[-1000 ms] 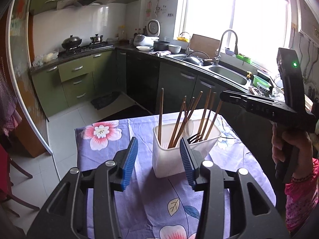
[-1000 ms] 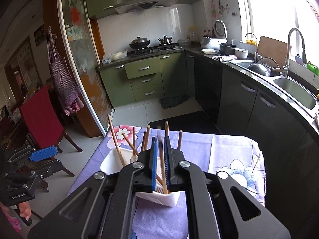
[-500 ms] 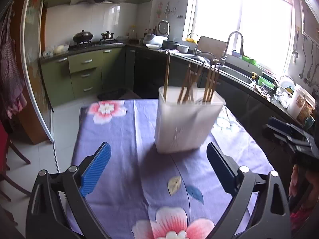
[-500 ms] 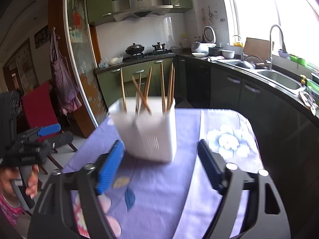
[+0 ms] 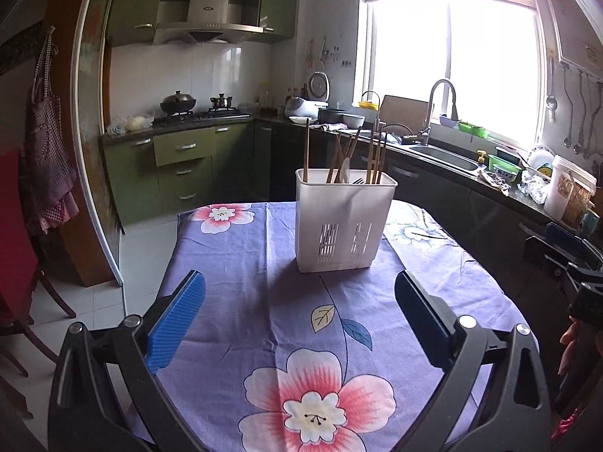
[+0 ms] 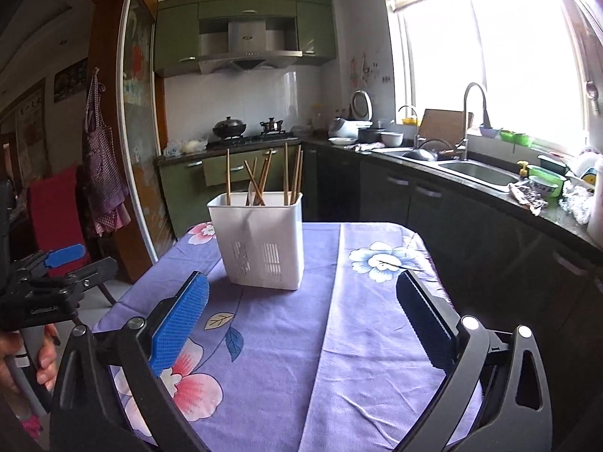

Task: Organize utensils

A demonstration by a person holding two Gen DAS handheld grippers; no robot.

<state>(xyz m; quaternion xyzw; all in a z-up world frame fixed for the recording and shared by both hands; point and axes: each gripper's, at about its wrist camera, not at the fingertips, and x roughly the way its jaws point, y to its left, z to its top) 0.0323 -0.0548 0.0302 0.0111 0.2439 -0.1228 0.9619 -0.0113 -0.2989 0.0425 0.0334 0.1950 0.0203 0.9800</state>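
Two grippers up front, both spread wide and holding nothing. Left gripper [image 5: 299, 310] hovering over the near edge of the table [image 5: 233, 286], blue pads far apart, flowered purple cloth [image 5: 286, 320] showing between them. Right gripper [image 6: 301, 310] likewise released, fingers splayed above the cloth [image 6: 339, 339] at the table's [image 6: 422, 248] near edge, nothing pinched. Left gripper also seen from the right camera, off the table's left edge [image 6: 56, 275].

Further on, white utensil holder [image 5: 343, 220] standing upright on the cloth toward the far edge, roughly mid-width, well apart from both sets of fingers. Slotted vents low on its front wall. Wooden chopsticks [image 5: 306, 150] standing inside, some straight, some leaning and crossed; same bundle from the right side [image 6: 260, 177] in the holder [image 6: 260, 239]. Fork tines [image 5: 358, 180] just peeking over the rim, with something pale and spoon-like beside them.

Beyond the table, green cabinets [image 5: 181, 165], stove [image 5: 199, 115], sink [image 5: 444, 158] under a bright window [image 5: 452, 64].
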